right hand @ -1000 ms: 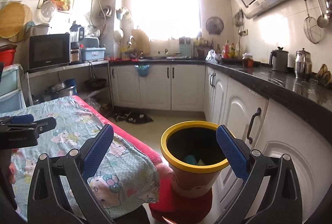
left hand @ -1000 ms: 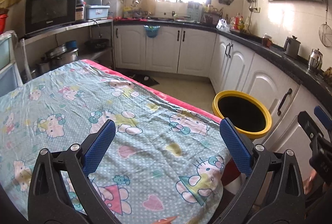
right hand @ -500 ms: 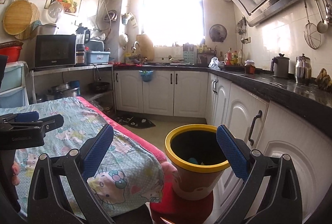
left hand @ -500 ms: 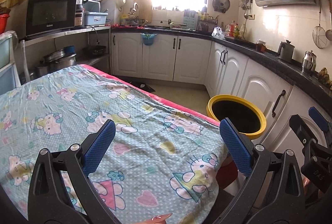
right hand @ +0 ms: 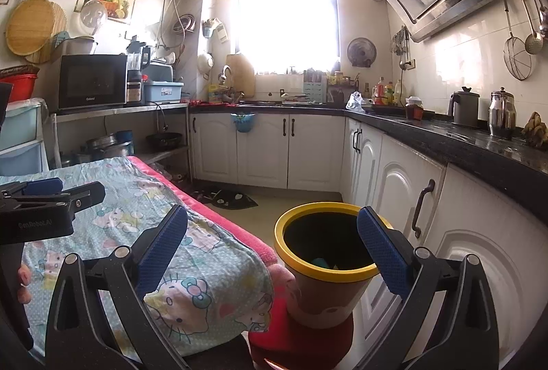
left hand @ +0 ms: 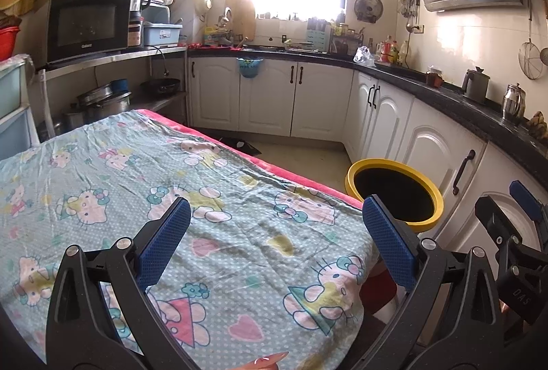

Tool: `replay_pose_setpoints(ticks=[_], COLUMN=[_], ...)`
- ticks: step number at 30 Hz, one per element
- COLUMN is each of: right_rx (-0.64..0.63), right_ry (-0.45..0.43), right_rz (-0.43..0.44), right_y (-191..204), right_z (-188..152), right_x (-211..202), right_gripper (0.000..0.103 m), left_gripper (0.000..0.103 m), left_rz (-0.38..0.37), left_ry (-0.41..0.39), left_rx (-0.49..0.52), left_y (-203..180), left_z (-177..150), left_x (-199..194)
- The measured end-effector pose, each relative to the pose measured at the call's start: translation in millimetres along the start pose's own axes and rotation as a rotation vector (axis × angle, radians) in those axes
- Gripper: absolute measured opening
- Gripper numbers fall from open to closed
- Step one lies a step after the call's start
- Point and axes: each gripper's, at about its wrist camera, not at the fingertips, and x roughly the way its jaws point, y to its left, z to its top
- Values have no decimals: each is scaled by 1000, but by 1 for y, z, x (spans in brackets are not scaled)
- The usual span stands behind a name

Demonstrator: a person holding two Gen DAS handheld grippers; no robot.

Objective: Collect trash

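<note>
Bin [right hand: 325,270] upright, yellow-rimmed mouth facing up, beside cloth-covered table [left hand: 171,199], left tongs [left hand: 274,243] spread, right tongs [right hand: 272,246] spread, both empty

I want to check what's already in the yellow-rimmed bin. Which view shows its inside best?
The right wrist view: the yellow-rimmed bin sits between the open right gripper, and something pale blue shows inside it. The left wrist view shows only its rim and a black interior.
</note>
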Motion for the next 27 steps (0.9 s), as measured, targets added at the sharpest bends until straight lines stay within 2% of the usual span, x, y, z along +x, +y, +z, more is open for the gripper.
replay_pose_setpoints(ticks=[27], right_rx=[0], right_ry=[1], right_rz=[0], right_y=[1], right_z=[-2], right_x=[0], right_gripper=[97], left_gripper=[92], left_rz=[14], left_ry=[-13], left_rx=[2], left_y=[4], left_z=[4], left_x=[-4])
